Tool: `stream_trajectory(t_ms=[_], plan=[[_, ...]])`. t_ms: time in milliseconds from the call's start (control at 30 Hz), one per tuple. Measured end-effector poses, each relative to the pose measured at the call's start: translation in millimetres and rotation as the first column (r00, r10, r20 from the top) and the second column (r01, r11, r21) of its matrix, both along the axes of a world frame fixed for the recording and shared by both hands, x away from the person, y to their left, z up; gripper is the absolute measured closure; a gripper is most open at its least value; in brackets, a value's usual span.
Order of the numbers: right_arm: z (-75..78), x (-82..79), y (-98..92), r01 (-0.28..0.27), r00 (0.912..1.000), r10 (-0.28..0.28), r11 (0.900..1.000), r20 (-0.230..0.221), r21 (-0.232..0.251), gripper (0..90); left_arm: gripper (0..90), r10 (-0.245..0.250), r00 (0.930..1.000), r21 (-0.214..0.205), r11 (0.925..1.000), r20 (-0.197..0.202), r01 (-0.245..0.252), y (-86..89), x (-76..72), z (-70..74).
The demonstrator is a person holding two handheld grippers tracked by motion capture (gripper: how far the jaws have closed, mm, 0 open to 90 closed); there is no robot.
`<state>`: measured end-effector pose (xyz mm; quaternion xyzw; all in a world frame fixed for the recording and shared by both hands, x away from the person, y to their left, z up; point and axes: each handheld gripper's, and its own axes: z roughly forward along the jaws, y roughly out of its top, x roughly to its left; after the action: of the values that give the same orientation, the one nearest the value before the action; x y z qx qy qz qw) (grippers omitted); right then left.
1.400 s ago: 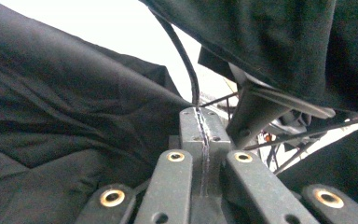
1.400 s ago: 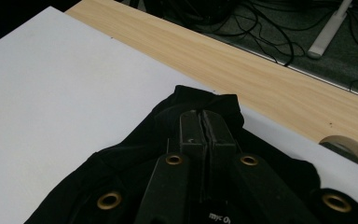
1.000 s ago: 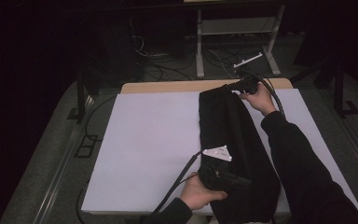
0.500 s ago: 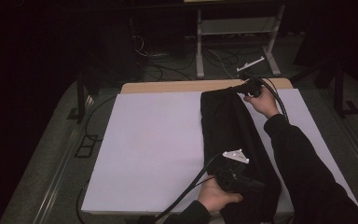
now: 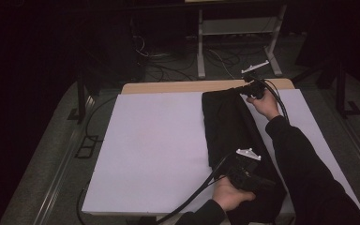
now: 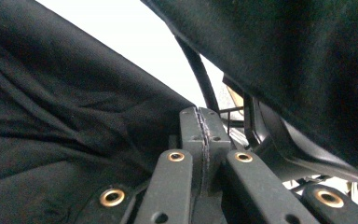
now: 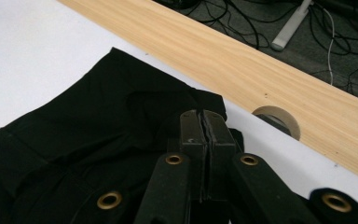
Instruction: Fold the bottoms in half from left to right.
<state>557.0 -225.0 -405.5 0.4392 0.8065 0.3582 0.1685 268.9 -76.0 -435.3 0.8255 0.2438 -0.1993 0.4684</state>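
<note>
2 grippers are pinching the black cloth [image 5: 229, 136]: right gripper [image 5: 251, 89] its far corner, left gripper [image 5: 255, 176] its near end, stretching it flat on the tabletop [image 5: 159, 140].

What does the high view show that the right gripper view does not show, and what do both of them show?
High view alone: both of the person's forearms, the left tool pinching the near end of the black garment, and the whole white sheet.

Right gripper view alone: close up, the right tool with its jaws pressed together on a fold at the garment's far corner, and a round hole in the wooden table edge.

Both: the black garment, the white sheet, the wooden edge, cables on the floor.
</note>
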Motion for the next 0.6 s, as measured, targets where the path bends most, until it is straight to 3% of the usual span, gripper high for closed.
stream_trajectory(t_ms=[167,467,600], plan=[[-3.9,3.8,-2.5,0.008,0.9998,-0.008,0.9999,0.016,0.013,86.6,88.8,0.021,0.9995,0.01,0.9997,-0.025,-0.021,-6.0,3.3,-4.1],[-12.2,7.2,-3.9,0.011,0.9995,-0.011,0.9999,0.03,-0.008,88.5,88.7,0.027,0.9976,0.01,0.9996,-0.063,-0.027,-17.3,6.8,-13.2],[-13.6,8.7,-9.9,0.025,0.9994,-0.025,0.9997,0.026,0.008,88.5,88.7,0.016,0.9986,0.02,0.9997,-0.051,-0.015,-25.3,4.6,-14.3]])
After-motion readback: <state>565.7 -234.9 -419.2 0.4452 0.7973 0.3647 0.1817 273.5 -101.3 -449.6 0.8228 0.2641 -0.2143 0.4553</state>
